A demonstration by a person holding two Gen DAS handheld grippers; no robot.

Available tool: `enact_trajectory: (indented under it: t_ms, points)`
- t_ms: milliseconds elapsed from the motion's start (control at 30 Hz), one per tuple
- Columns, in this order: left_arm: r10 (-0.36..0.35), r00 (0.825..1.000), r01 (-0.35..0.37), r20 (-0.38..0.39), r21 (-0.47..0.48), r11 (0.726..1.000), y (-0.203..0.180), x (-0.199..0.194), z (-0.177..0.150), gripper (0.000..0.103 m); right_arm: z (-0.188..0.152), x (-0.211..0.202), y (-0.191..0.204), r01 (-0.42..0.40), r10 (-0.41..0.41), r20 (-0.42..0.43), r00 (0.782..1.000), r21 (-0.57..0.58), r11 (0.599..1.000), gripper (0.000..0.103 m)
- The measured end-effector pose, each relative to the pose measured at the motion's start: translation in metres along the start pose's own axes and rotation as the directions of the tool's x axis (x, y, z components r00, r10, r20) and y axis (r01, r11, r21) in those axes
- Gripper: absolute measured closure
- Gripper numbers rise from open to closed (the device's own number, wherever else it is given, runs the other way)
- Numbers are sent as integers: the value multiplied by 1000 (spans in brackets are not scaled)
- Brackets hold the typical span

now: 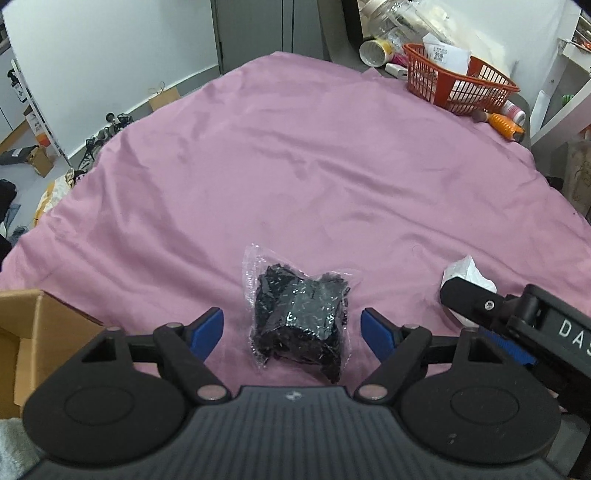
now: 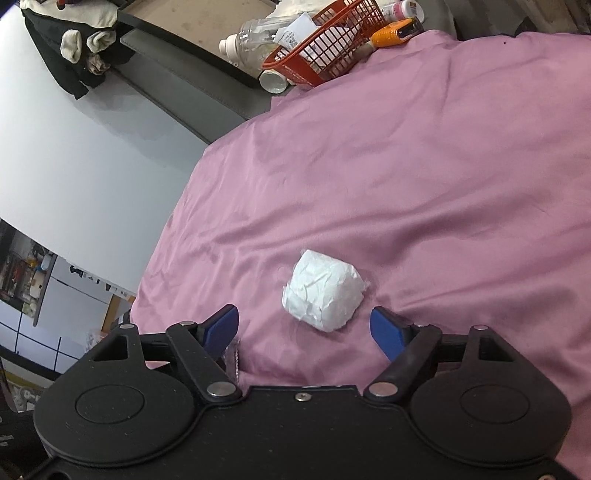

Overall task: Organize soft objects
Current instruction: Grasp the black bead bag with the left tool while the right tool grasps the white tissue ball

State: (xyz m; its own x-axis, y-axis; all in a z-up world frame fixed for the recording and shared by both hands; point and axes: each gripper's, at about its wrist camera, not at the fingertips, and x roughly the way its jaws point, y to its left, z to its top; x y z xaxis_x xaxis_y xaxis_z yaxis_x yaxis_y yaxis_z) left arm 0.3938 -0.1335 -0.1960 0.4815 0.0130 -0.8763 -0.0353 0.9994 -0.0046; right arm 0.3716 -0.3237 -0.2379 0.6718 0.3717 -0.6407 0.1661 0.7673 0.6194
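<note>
On the pink sheet [image 1: 295, 155], the bagged black bundle [image 1: 301, 317] lay between the left gripper's [image 1: 292, 328] spread jaws, the white wad [image 2: 324, 291] just ahead of the right gripper's [image 2: 304, 328] spread jaws.

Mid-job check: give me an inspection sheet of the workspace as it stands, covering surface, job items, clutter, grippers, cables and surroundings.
Surface: pink sheet, wrinkled.
Job's things: clear bag of black pieces lying between the left gripper's fingers; white wrapped bundle just ahead of the right gripper; open cardboard box at the near left edge.
Clutter: red basket with papers, orange bottle, clear plastic bottle at the far edge.
Grippers: left gripper open, holding nothing; right gripper open, holding nothing.
Cables: nothing seen on the sheet.
Surroundings: floor at left strewn with boxes and a paper bag.
</note>
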Motion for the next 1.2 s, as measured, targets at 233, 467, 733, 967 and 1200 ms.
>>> enact_trajectory:
  t_ms: [233,467,733,967,1200]
  points:
    - [-25,1000,25,3,-6,1000,-2,7,-2,44,2,5,-1,33,-32,32,999,-19,999,37]
    - [-93,995,94,21,-33,995,5,-7,-9,59,3,5,-2,65,-65,62,996,-11,998,56]
    - [-150,988,151,42,-22,988,5,-38,-15,59,2,-22,10,92,-86,94,992,-56,994,56]
    - [-169,985,170,46,-12,985,13,-65,-18,59,-4,-43,28,117,-112,56,992,-109,987,56]
    - [-177,984,177,-2,-18,984,31,-89,-28,59,-15,-61,53,113,-119,-24,993,-173,978,56]
